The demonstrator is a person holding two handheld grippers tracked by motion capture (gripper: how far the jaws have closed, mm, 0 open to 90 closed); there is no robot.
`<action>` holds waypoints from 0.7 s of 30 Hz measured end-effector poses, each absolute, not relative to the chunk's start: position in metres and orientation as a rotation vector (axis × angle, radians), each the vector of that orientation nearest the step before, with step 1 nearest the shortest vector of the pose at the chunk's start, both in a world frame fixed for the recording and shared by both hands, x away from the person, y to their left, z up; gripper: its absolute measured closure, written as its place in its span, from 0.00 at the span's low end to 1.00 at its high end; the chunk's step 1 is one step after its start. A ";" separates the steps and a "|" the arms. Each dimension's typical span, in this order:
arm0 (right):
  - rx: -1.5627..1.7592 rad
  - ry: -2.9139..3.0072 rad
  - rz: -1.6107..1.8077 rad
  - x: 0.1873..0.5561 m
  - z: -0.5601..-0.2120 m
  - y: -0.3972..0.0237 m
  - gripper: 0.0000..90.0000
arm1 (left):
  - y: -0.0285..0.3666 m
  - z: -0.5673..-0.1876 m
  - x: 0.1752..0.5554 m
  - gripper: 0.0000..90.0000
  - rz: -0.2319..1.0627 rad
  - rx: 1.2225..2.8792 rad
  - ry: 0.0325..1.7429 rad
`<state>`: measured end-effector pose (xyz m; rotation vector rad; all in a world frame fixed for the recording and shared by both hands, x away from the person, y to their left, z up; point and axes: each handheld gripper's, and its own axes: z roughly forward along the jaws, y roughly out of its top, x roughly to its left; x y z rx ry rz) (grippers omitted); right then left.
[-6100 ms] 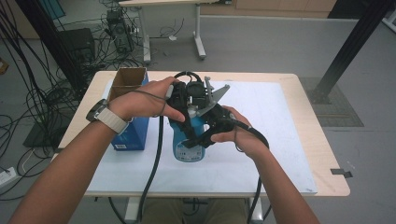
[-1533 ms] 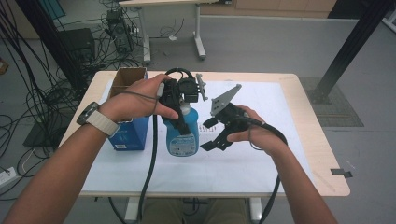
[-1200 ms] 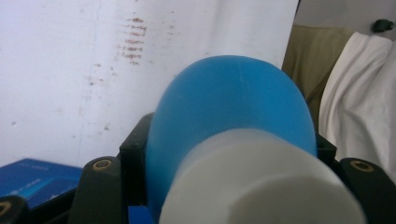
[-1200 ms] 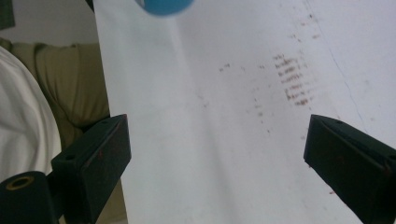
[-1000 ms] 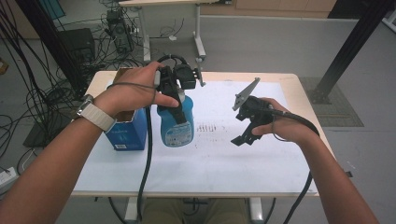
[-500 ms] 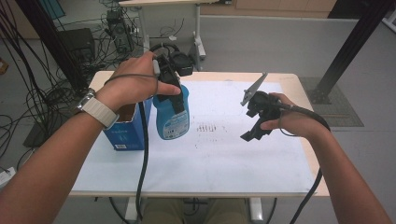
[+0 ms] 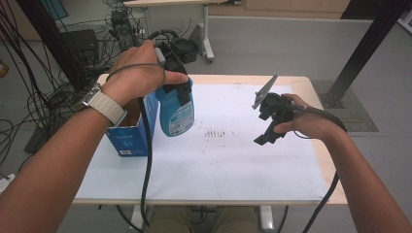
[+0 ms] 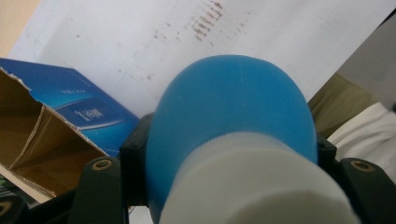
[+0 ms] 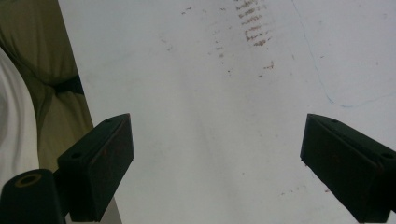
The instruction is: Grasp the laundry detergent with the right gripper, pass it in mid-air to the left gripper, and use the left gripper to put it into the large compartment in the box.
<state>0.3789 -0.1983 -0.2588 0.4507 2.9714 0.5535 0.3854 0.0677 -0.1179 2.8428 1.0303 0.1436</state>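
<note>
A blue bottle (image 7: 178, 115) with a pale top hangs upright, my left gripper (image 7: 174, 87) shut on its upper part. In the left gripper view the bottle (image 8: 233, 102) sits between the two black jaws of my left gripper (image 8: 229, 163), just right of an open blue carton (image 8: 70, 116). My right gripper (image 7: 262, 139) is held over the right half of the white sheet (image 7: 233, 170). In the right gripper view my right gripper (image 9: 217, 168) is open; its jaws have just been closing a little, with nothing between them.
The blue carton (image 7: 130, 137) stands at the table's left edge, top flaps open. Brown smudges (image 7: 216, 133) mark the middle of the sheet. A cable hangs from each gripper toward the front edge. Table legs, a black post and cables stand on the floor behind.
My left hand has raised the bottle and carried it left, closer to the carton. The right hand has stayed about where it was, over the right of the sheet.
</note>
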 end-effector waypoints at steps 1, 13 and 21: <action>0.447 2.975 0.551 0.379 -0.259 -0.199 0.11 | 0.068 -0.117 0.386 0.42 0.144 2.836 1.045; 0.432 2.962 0.527 0.379 -0.254 -0.200 0.11 | 0.079 -0.107 0.395 0.42 0.148 2.763 1.191; 0.434 2.968 0.502 0.380 -0.254 -0.203 0.11 | 0.092 -0.098 0.400 0.42 0.180 2.705 1.312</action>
